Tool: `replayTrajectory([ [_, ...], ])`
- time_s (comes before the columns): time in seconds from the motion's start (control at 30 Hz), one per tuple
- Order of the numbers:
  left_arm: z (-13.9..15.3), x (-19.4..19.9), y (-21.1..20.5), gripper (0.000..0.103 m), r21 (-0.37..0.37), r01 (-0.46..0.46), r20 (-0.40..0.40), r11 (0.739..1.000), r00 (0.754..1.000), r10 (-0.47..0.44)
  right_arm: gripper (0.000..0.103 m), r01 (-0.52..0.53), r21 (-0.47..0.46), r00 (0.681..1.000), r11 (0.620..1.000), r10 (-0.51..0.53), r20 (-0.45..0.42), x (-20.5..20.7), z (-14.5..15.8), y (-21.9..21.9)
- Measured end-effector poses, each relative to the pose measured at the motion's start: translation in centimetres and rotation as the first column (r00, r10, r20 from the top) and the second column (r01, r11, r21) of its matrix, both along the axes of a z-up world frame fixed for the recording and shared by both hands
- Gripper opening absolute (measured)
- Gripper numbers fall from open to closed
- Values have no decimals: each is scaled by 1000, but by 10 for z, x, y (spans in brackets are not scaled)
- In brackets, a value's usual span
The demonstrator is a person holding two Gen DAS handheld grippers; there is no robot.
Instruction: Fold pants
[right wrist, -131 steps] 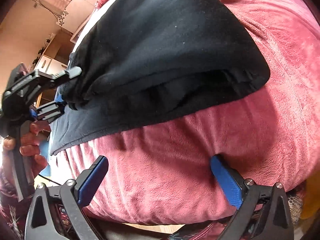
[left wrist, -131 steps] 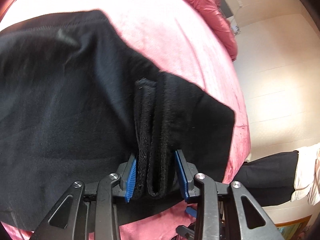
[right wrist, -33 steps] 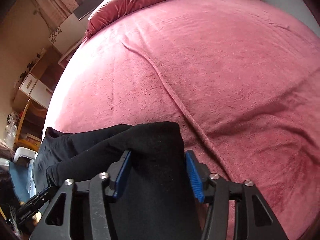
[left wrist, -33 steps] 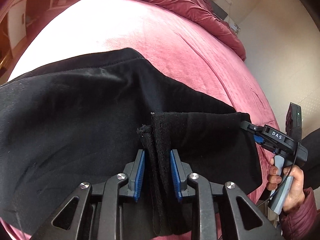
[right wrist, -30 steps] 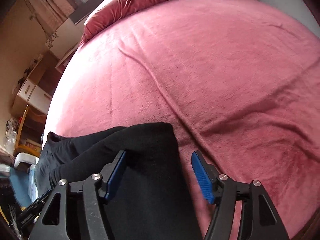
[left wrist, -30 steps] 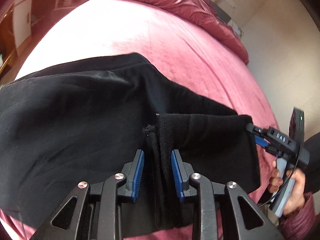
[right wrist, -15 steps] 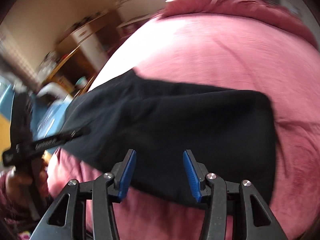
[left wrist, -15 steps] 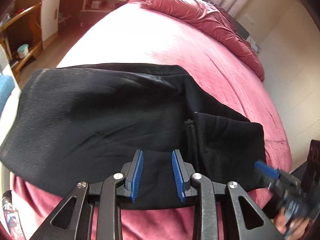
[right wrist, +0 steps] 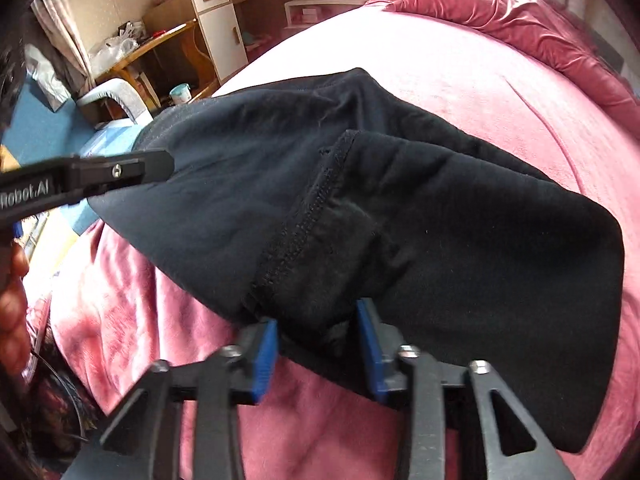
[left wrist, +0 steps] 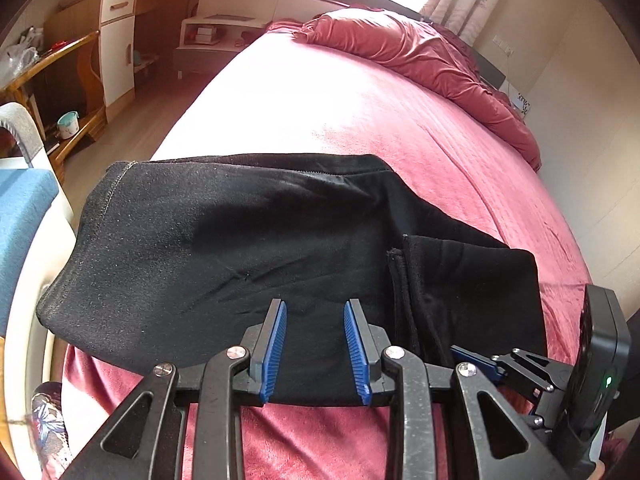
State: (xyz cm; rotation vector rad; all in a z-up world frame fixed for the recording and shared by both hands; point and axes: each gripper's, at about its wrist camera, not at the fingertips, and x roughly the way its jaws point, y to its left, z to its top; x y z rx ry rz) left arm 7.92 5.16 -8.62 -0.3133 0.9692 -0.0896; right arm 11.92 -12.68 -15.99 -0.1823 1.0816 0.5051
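Note:
Black pants (left wrist: 224, 240) lie folded on the red bed near its front edge, with the leg hems laid on top at the right (left wrist: 460, 280). My left gripper (left wrist: 316, 344) is open and empty, above the near edge of the pants. My right gripper (right wrist: 316, 344) is open, its blue pads on either side of a raised fold of the pants (right wrist: 400, 220) by the stitched hem, not clamped. The right gripper also shows at the lower right of the left wrist view (left wrist: 500, 364). The left gripper shows at the left of the right wrist view (right wrist: 80, 180).
The bed is covered by a red blanket (left wrist: 340, 96), with a bunched red duvet (left wrist: 420, 52) at its far end. A blue chair (left wrist: 20, 216) stands left of the bed. A wooden desk and white cabinet (left wrist: 116, 40) stand by the far wall.
My left gripper let go of the hem bundle and pulled back to the left. My right gripper released the cloth, pulled back and now straddles a fold at the near edge.

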Motion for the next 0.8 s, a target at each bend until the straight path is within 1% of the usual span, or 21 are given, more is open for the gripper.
replayTrajectory([
  [0.07,1,0,0,31,5,-3,5,1000,1000,3,19,-11,-13,1000,1000,11,6,4,2,5],
  [0.13,2,0,1,31,-2,-4,7,1000,1000,4,16,-9,-17,1000,1000,9,10,5,6,9],
  [0.27,3,-1,3,31,-6,-9,11,1000,1000,9,14,28,44,1000,999,-28,11,5,19,6],
  [0.33,3,-2,5,31,-7,-11,12,1000,1000,12,14,37,63,999,997,-37,-3,7,18,4],
  [0.5,2,-2,7,31,-8,-16,4,1000,1000,16,16,34,43,998,999,-32,-47,6,-1,4],
  [0.53,2,-3,7,32,-8,-17,2,1000,1000,17,16,32,41,999,999,-31,-40,5,-2,3],
  [0.6,0,-2,8,33,-10,-18,-4,1000,1000,18,20,38,55,999,998,-36,-38,5,-2,2],
  [0.77,-6,-1,11,35,-14,-30,-23,999,999,29,21,46,66,998,997,-44,-35,1,0,-5],
  [0.8,-7,-1,13,36,-26,-33,-30,999,999,32,22,47,74,998,996,-45,-36,0,2,-8],
])
